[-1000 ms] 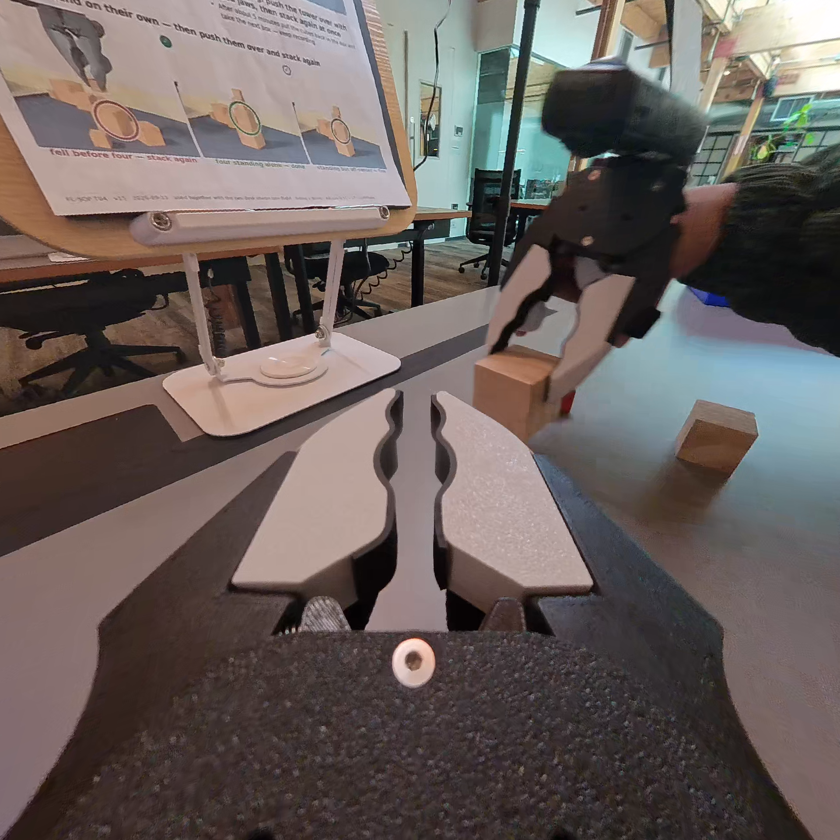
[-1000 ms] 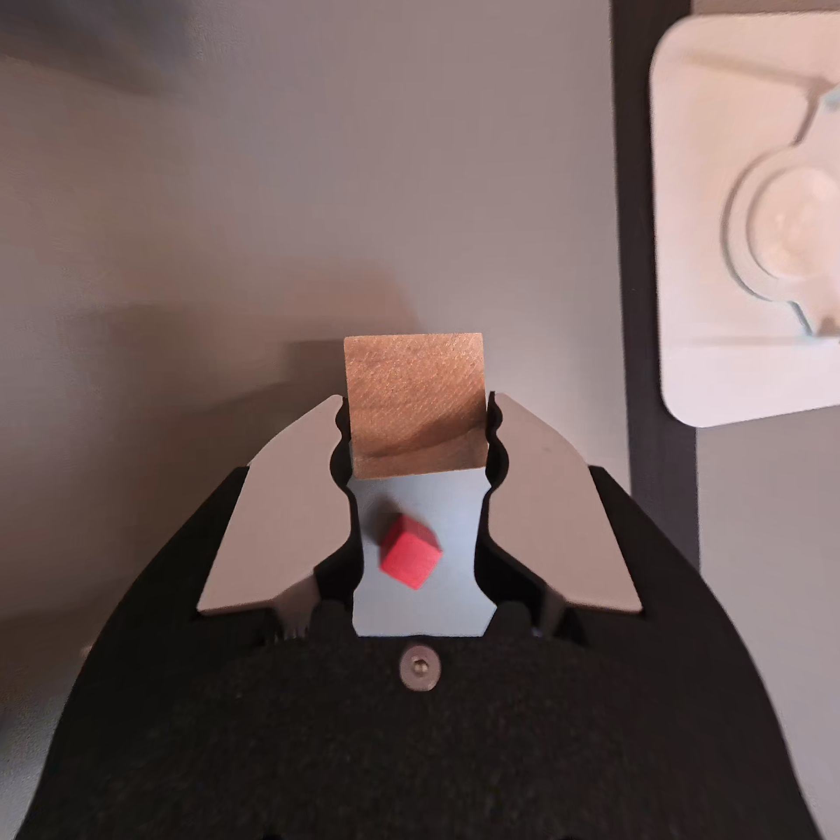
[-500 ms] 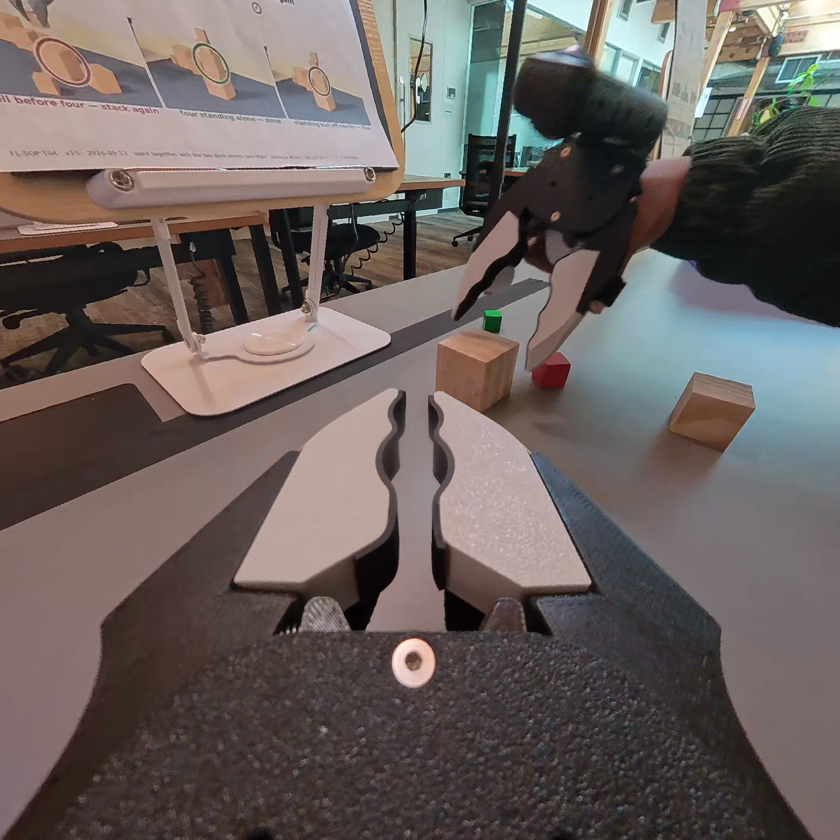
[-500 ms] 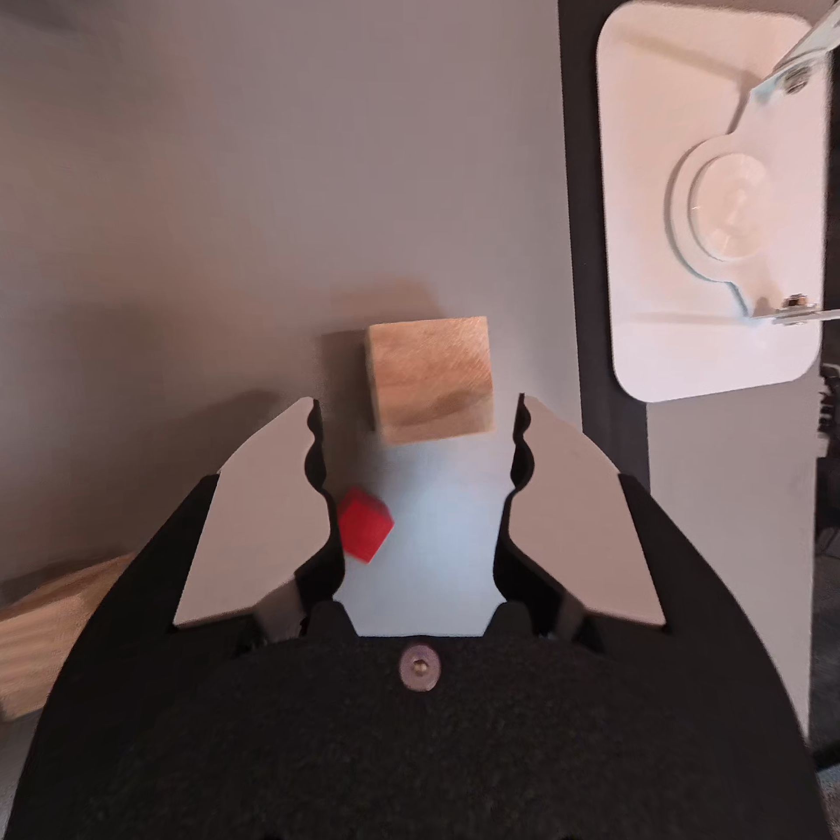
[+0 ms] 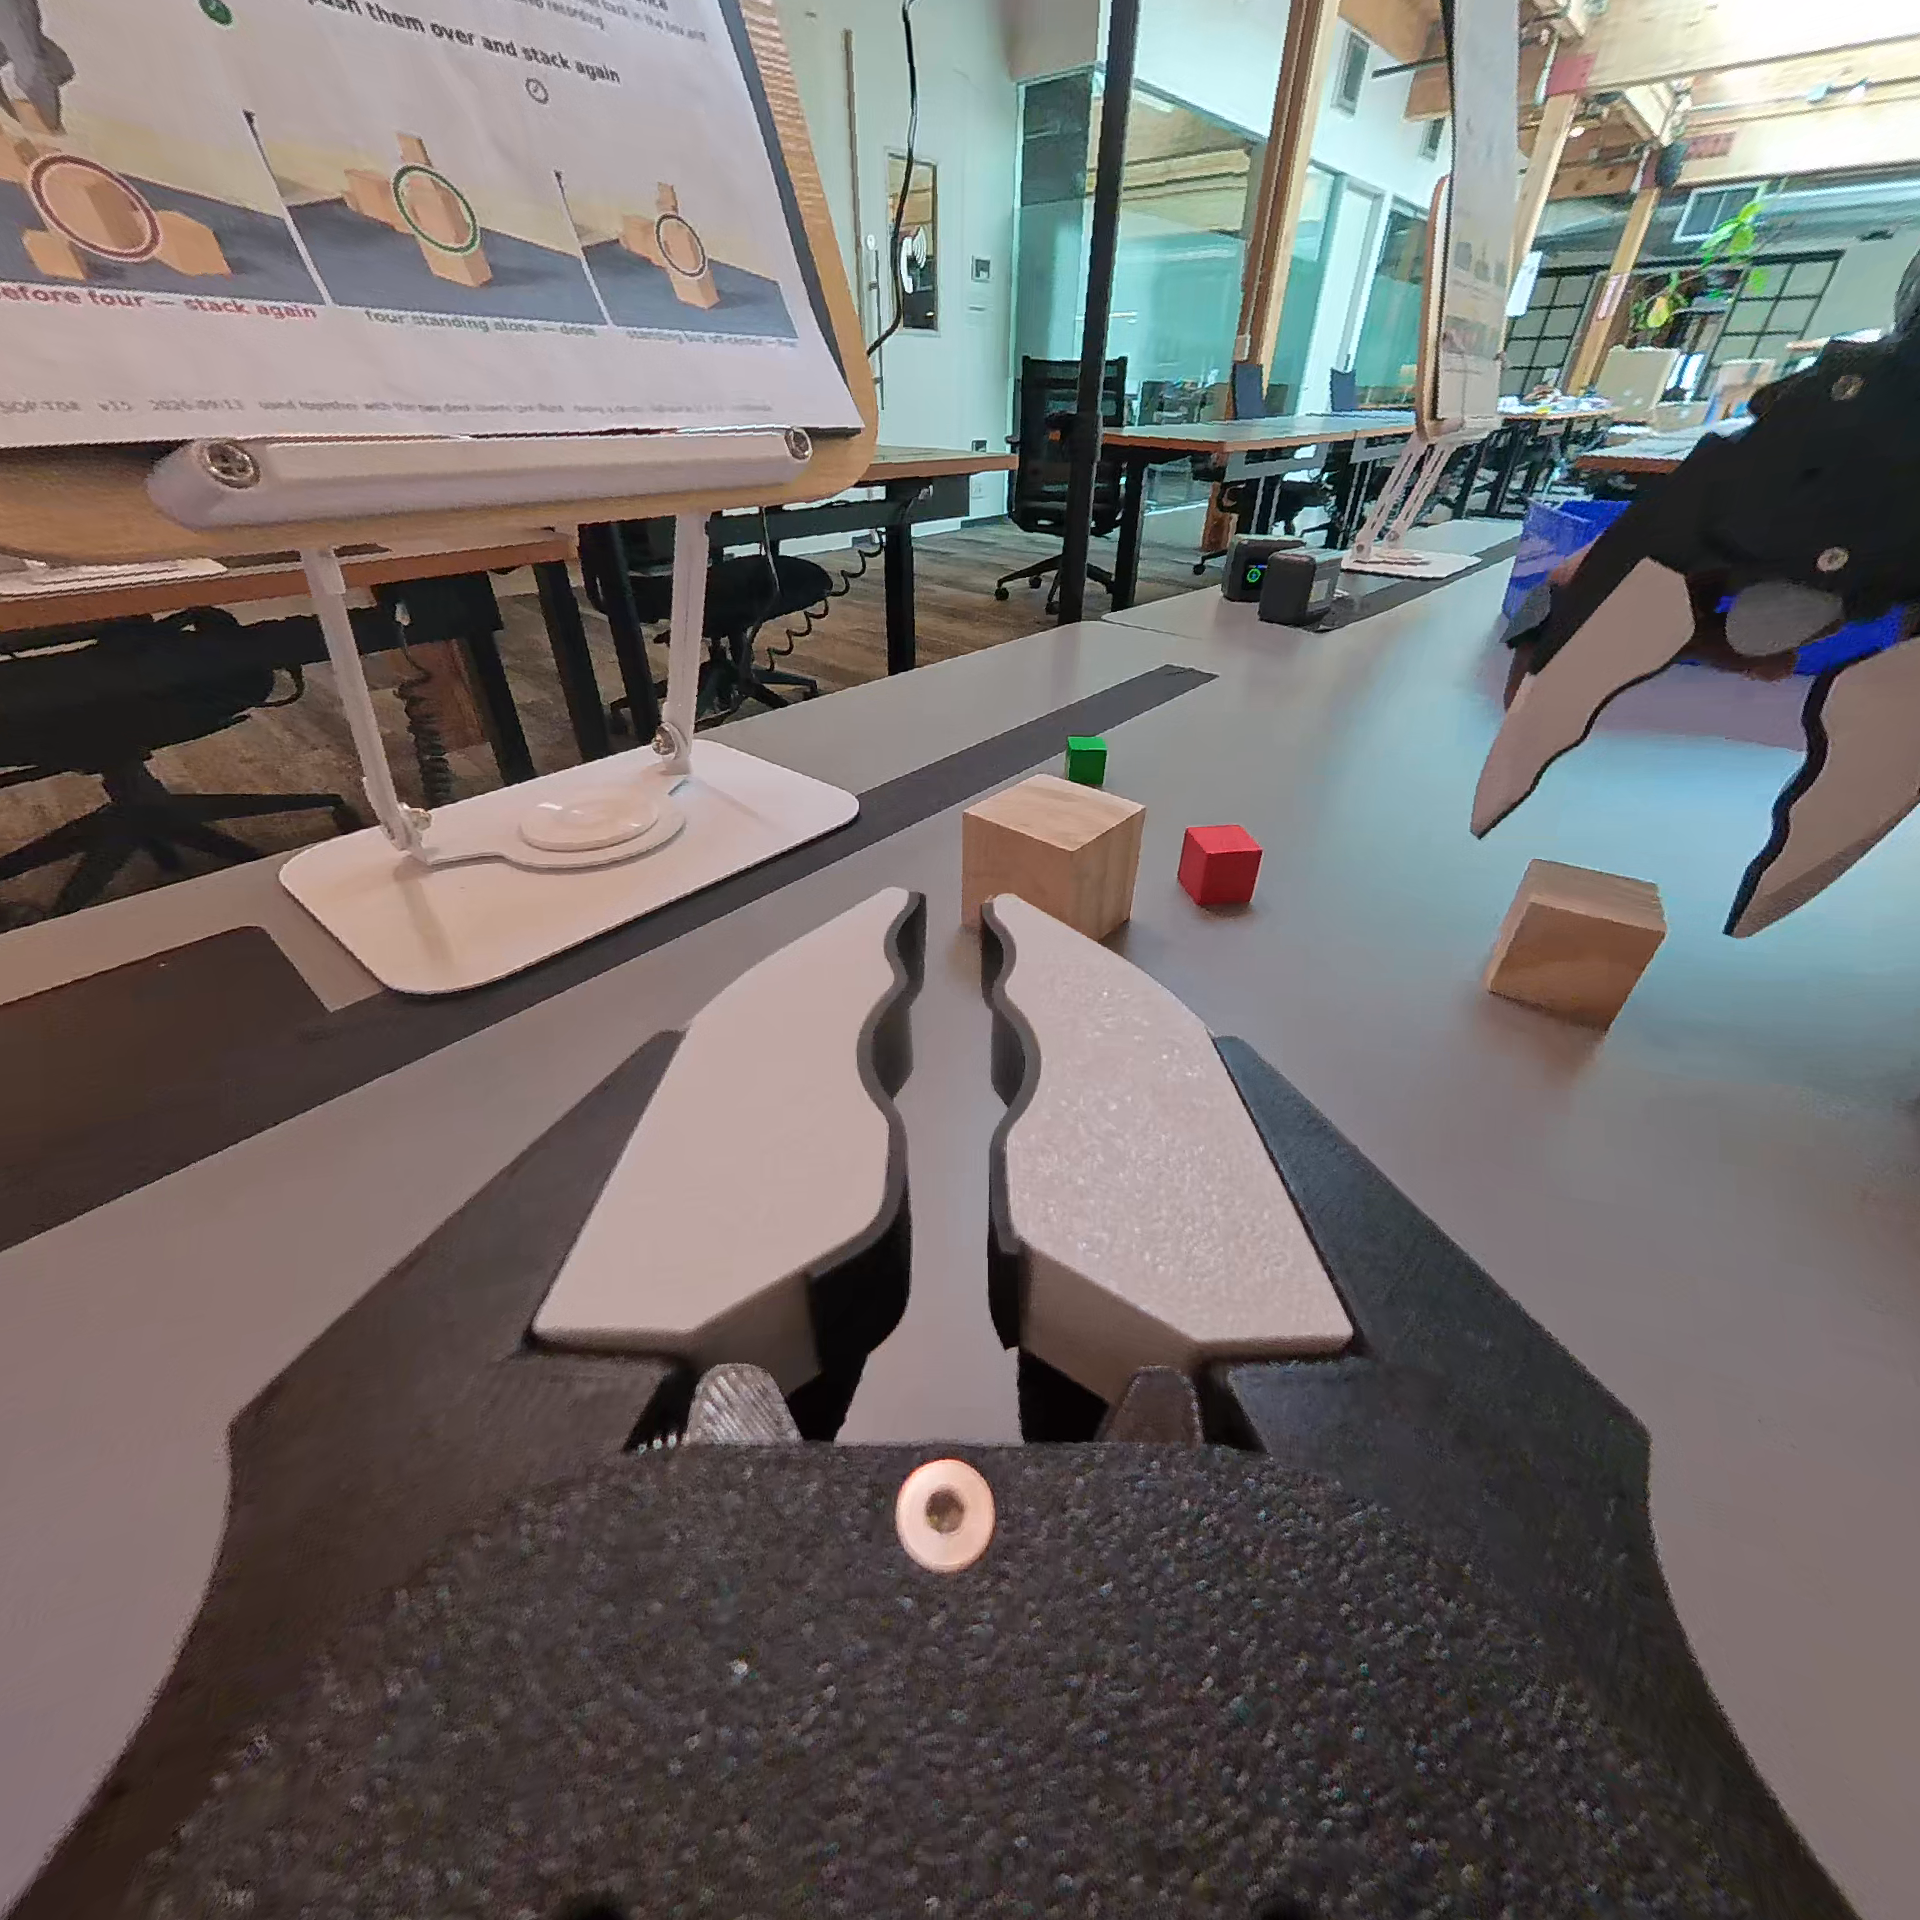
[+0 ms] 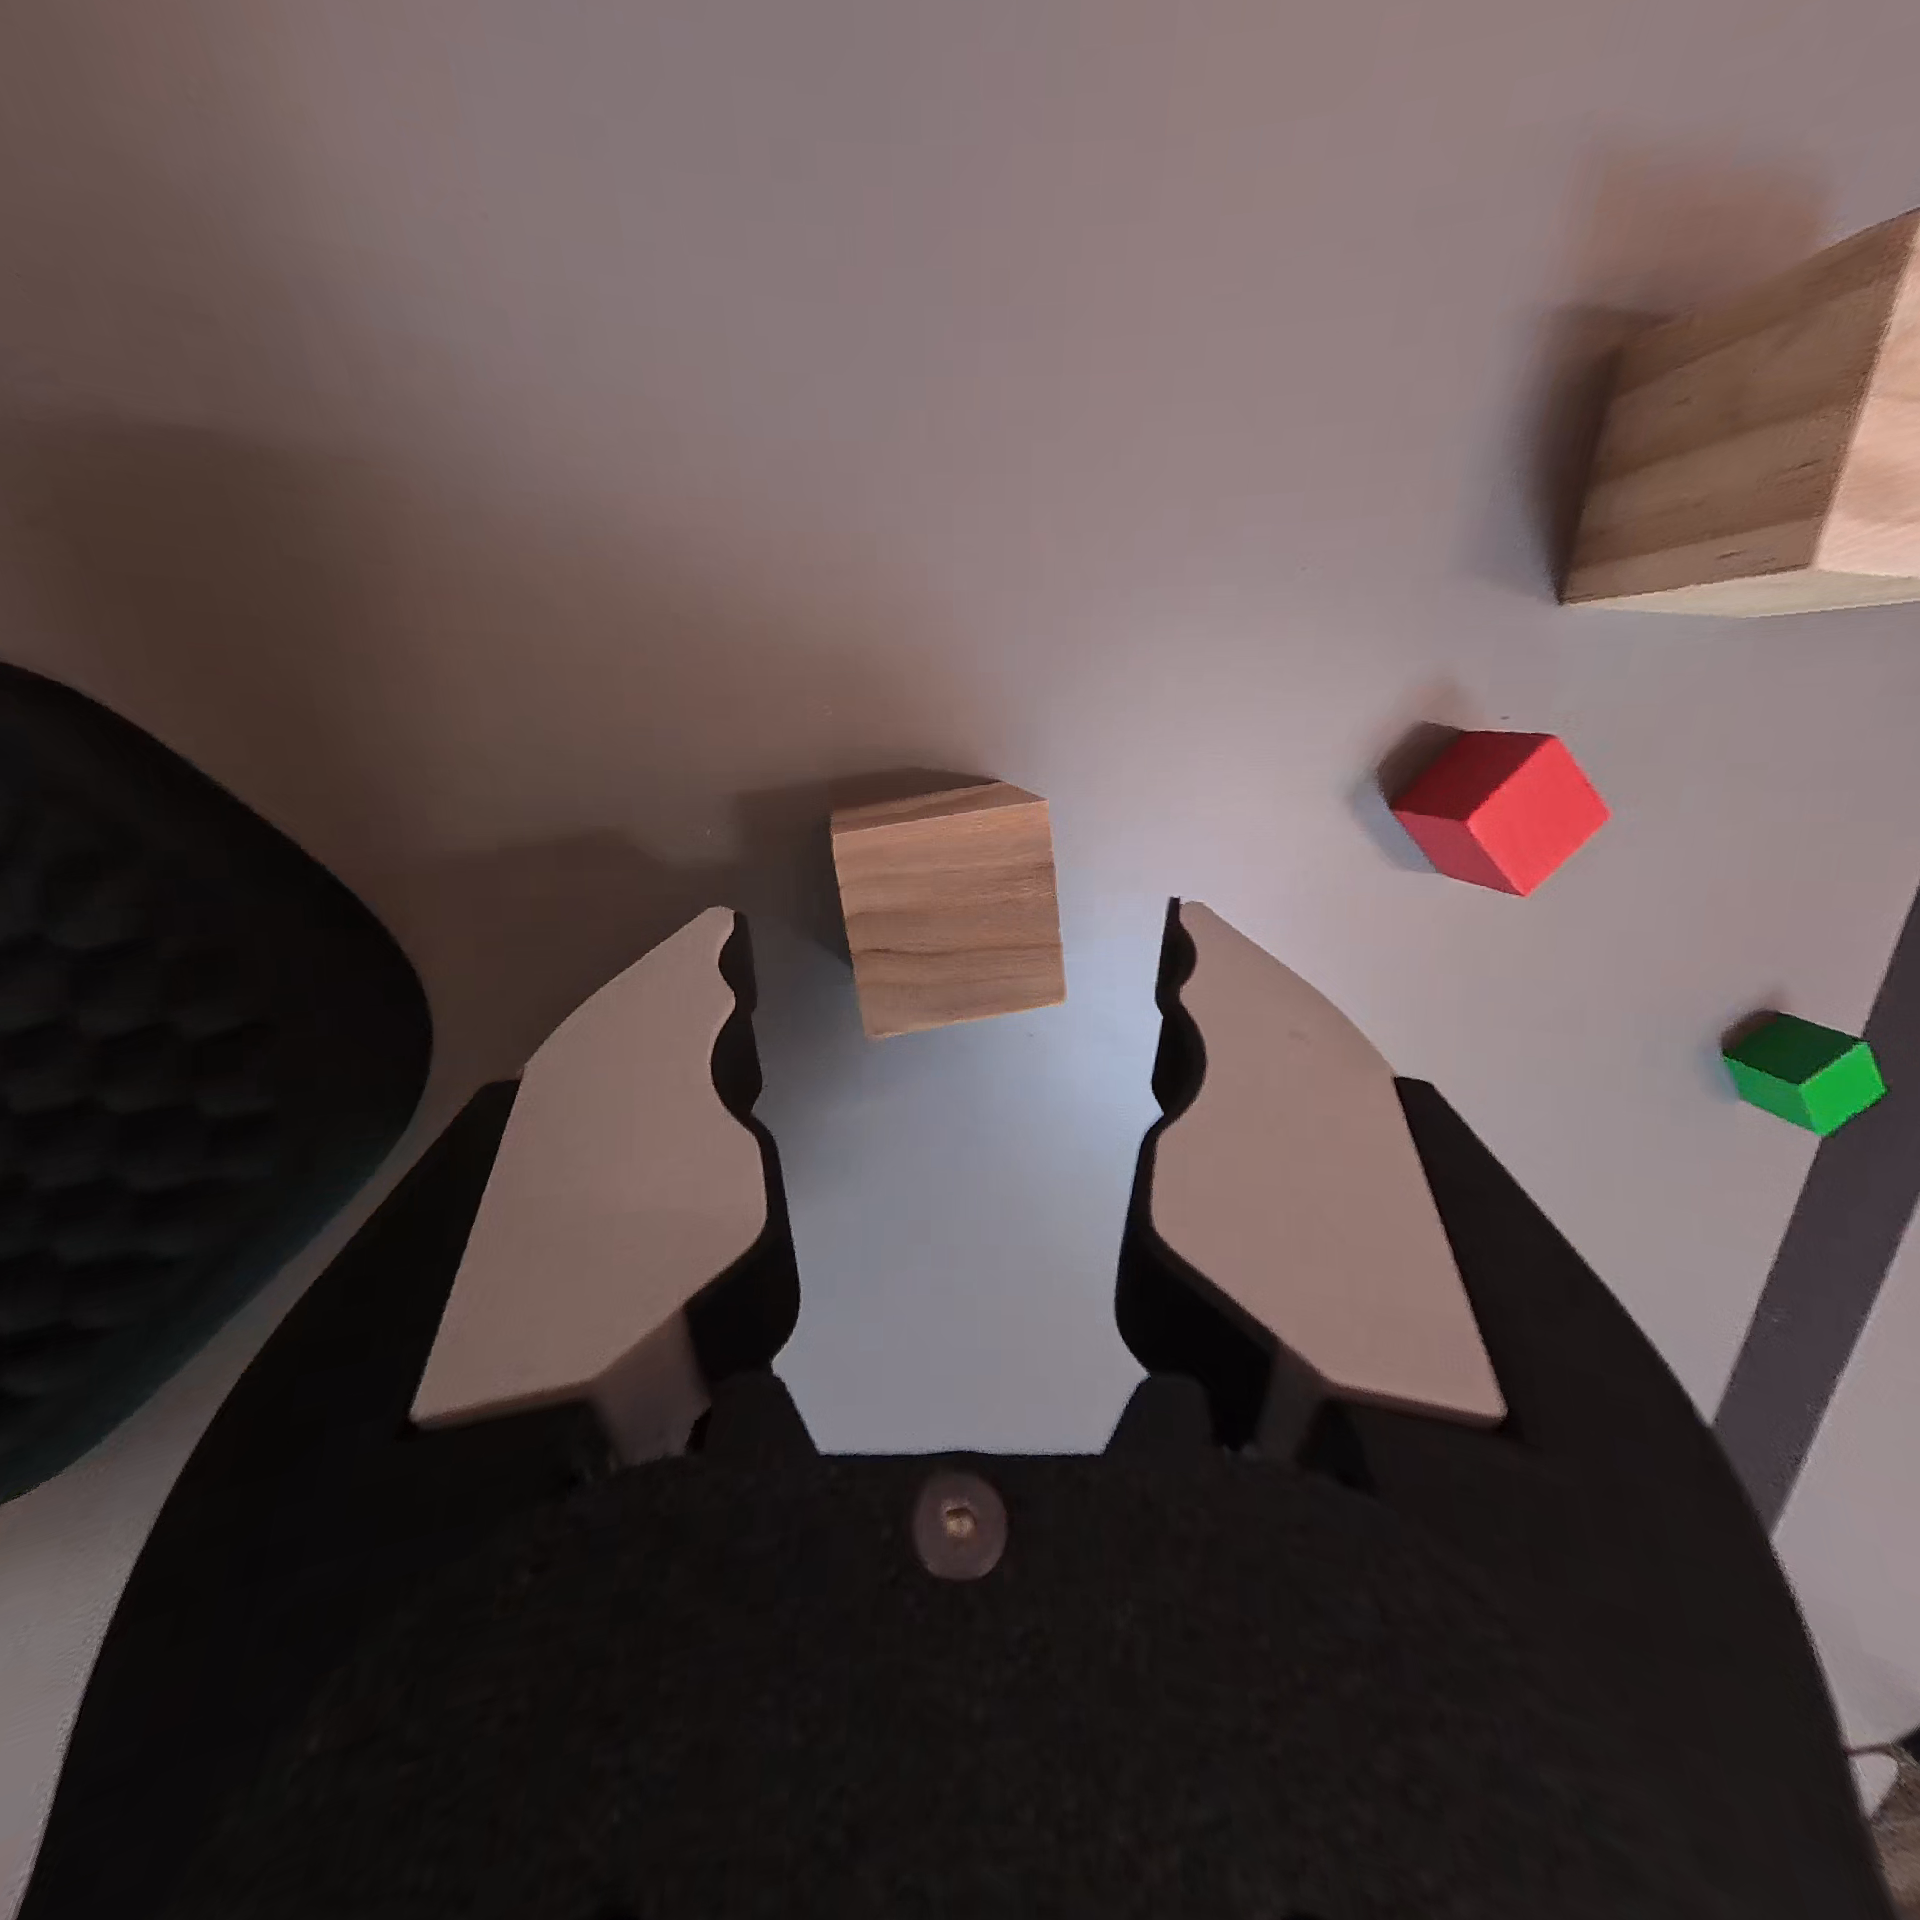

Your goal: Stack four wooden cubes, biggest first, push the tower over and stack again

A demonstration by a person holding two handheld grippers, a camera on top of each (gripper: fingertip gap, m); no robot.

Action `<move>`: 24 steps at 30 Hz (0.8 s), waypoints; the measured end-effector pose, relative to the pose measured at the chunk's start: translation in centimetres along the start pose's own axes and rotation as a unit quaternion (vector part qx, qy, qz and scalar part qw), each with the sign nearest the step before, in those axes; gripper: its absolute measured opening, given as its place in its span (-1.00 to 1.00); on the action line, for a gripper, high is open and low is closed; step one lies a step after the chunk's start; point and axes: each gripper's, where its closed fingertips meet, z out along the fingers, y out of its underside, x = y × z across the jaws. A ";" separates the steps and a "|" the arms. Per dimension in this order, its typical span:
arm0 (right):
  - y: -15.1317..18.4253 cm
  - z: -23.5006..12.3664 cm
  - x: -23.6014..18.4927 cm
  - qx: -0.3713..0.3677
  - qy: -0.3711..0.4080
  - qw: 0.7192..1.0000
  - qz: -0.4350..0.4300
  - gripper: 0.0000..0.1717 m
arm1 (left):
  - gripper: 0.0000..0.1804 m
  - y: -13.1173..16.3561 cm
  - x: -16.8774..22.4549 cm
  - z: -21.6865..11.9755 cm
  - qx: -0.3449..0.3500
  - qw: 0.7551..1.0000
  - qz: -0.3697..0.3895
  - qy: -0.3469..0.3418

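The left tongs [image 5: 951, 914] lie low over the grey tabletop [image 5: 1351, 1195], their pale fingers [image 5: 769, 1122] drawn almost together with only a thin slit between them and nothing held in it. Just past their tips and a little to the right stands a wooden cube [image 5: 1049, 854], apart from them. Right of that cube sits a small red cube [image 5: 1220, 862], and beyond it a smaller green cube [image 5: 1086, 760] by a dark strip [image 5: 1039, 727] in the tabletop. To the left of the left tongs stands a white stand [image 5: 561, 862] carrying a printed sheet [image 5: 416, 208] (its writing left aside).

The right tongs [image 6: 951, 914] hang above the tabletop, pointing down, spread wide and holding nothing. A second wooden cube [image 6: 951, 920] rests on the tabletop below, seen in the gap between the tips and nearer the left finger [image 6: 623, 1143], with clear space on both sides. Off to their right lie the red cube, the green cube and the first wooden cube, well apart from the tips.
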 end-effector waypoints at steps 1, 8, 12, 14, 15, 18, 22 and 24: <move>0.2 0.4 -0.1 -0.003 0.000 1.000 -0.001 -0.16 | -0.89 -0.1 0.0 0.0 0.003 1.000 -0.002 0.003; -0.9 -0.3 1.8 0.039 0.002 0.999 0.012 -0.50 | -0.87 -0.3 0.4 -0.1 0.011 1.000 -0.010 0.017; -3.5 -3.4 6.4 0.069 0.034 0.997 0.026 -0.50 | -0.86 -0.4 0.8 0.2 0.010 1.000 -0.008 0.027; -4.5 -4.1 9.1 0.068 0.047 0.996 0.030 -0.50 | -0.85 -0.3 1.1 0.2 0.010 0.999 -0.010 0.036; -4.9 -4.3 10.3 0.066 0.049 0.996 0.034 -0.50 | -0.85 -0.4 1.3 0.2 0.011 0.999 -0.011 0.041; -6.0 -4.1 13.3 0.053 0.050 0.996 0.043 -0.50 | -0.82 -0.4 1.9 0.1 0.013 0.998 -0.017 0.059; -7.1 -3.0 15.7 0.038 0.045 0.997 0.048 -0.50 | -0.81 -0.3 2.4 0.2 0.010 0.997 -0.012 0.072; -7.3 -2.2 16.5 0.026 0.040 0.998 0.050 -0.50 | -0.81 -0.2 2.6 0.2 0.009 0.997 -0.010 0.075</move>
